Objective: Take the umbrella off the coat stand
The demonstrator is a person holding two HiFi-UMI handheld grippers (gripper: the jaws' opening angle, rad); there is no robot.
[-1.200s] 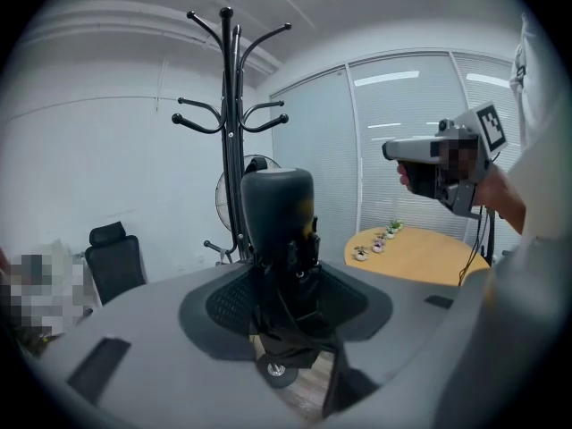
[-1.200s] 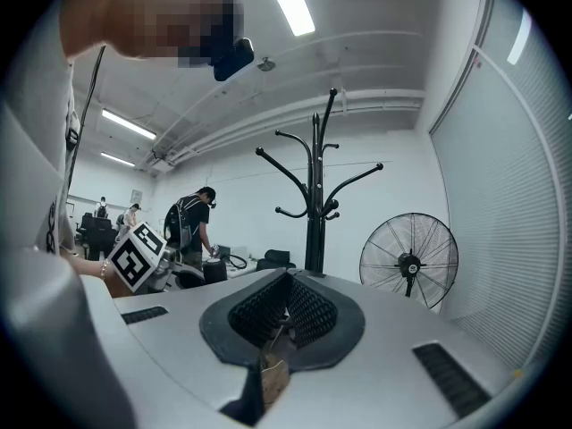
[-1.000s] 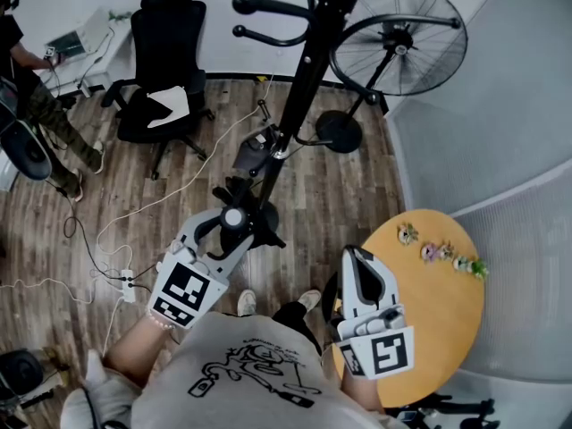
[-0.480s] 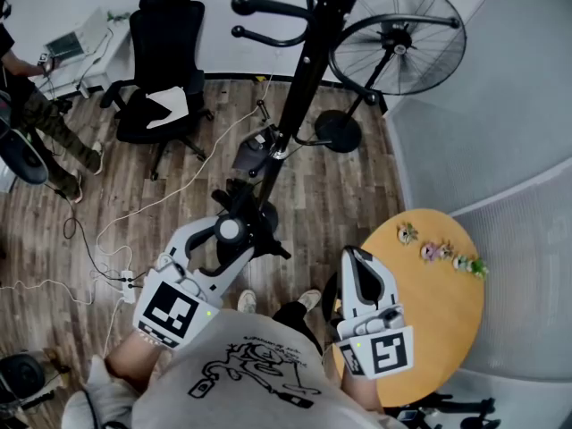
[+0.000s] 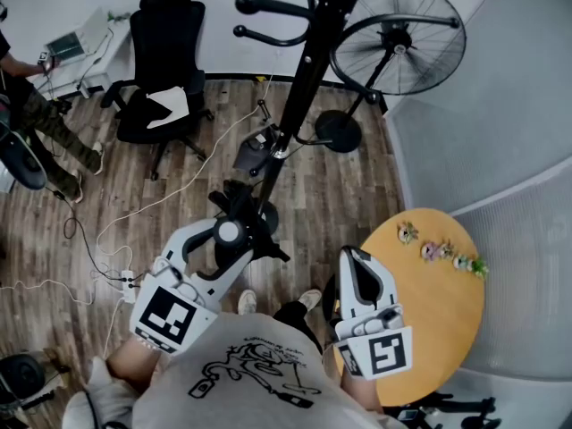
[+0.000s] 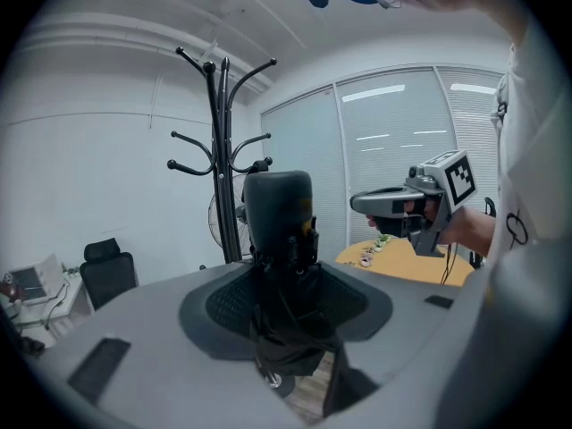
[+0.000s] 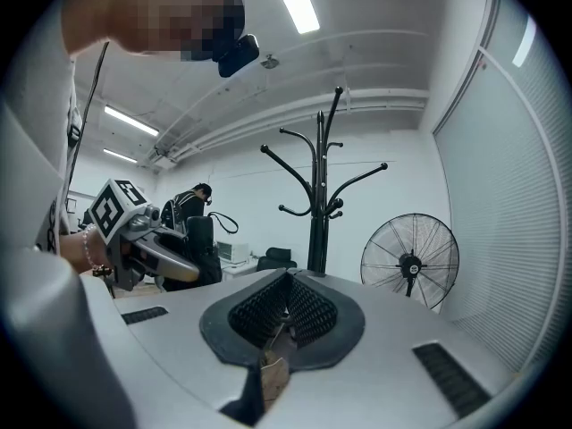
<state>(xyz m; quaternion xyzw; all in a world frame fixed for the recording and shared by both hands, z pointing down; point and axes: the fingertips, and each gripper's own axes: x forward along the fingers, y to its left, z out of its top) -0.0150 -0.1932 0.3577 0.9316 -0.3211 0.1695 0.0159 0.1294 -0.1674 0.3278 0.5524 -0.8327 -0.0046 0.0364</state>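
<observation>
A folded black umbrella (image 5: 265,240) (image 6: 279,231) stands upright between the jaws of my left gripper (image 5: 232,232) (image 6: 282,286), which is shut on its handle end. Its dark fabric hangs below the pads. The umbrella is apart from the black coat stand (image 5: 308,70) (image 6: 220,150) (image 7: 320,206), which rises just behind it with bare hooks. My right gripper (image 5: 355,273) (image 7: 284,318) hangs level beside the round table, its pads together with nothing in them; it also shows as the right gripper (image 6: 404,205) in the left gripper view.
A standing fan (image 5: 398,38) is right of the coat stand. A black office chair (image 5: 159,70) stands at the back left, with a person (image 5: 40,123) beyond it. Cables and a power strip (image 5: 128,282) lie on the wood floor. The round wooden table (image 5: 438,311) carries small figures.
My left gripper has drawn back toward my body with the umbrella in it, a little away from the stand. The right gripper has stayed put.
</observation>
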